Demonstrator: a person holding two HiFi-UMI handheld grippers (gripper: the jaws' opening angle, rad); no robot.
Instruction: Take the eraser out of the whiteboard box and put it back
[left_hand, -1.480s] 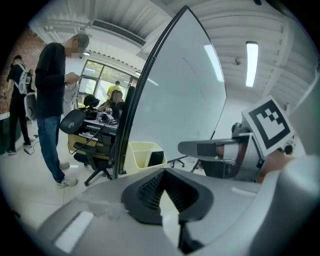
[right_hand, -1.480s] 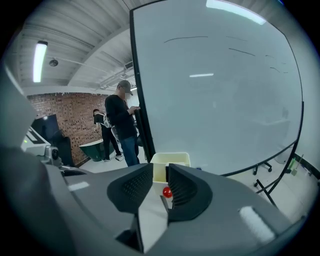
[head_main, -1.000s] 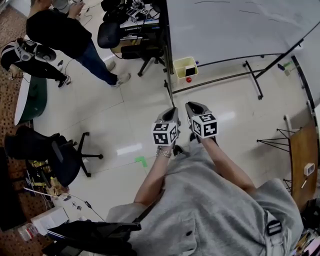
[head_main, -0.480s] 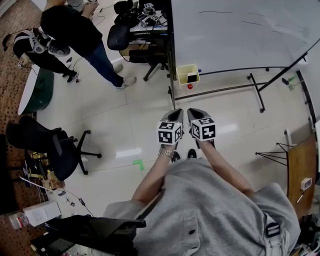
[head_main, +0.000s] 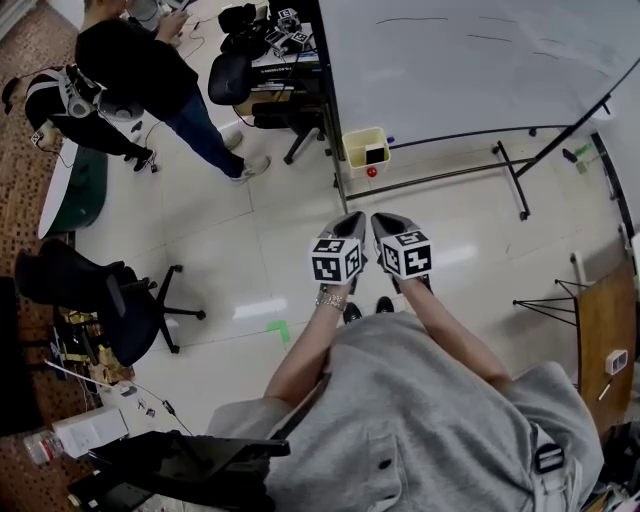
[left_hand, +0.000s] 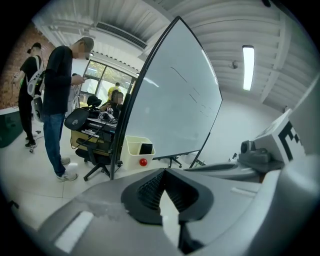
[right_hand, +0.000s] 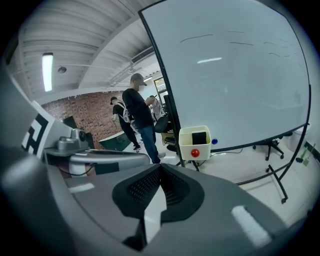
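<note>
A cream whiteboard box (head_main: 352, 148) hangs at the lower left corner of the whiteboard (head_main: 470, 60), with a red knob (head_main: 372, 172) on its front. The black eraser (head_main: 373, 153) stands inside it. The left gripper view also shows the box (left_hand: 134, 150) and eraser (left_hand: 146, 148), and so does the right gripper view, as box (right_hand: 185, 145) and eraser (right_hand: 199, 137). My left gripper (head_main: 352, 222) and right gripper (head_main: 383, 218) are held side by side over the floor, well short of the box and pointing towards it. Both left gripper (left_hand: 162, 172) and right gripper (right_hand: 160, 167) are shut with nothing between the pads.
The whiteboard stands on a black wheeled frame (head_main: 510, 170). Two people (head_main: 150, 75) stand at the far left near a cluttered desk (head_main: 270, 40) and office chairs (head_main: 235, 75). Another black chair (head_main: 100, 300) is at the left, and a wooden table (head_main: 605, 320) at the right.
The left gripper has edged slightly forward beside the right one, which has kept still. The view has shifted a little and the people at the left have moved slightly.
</note>
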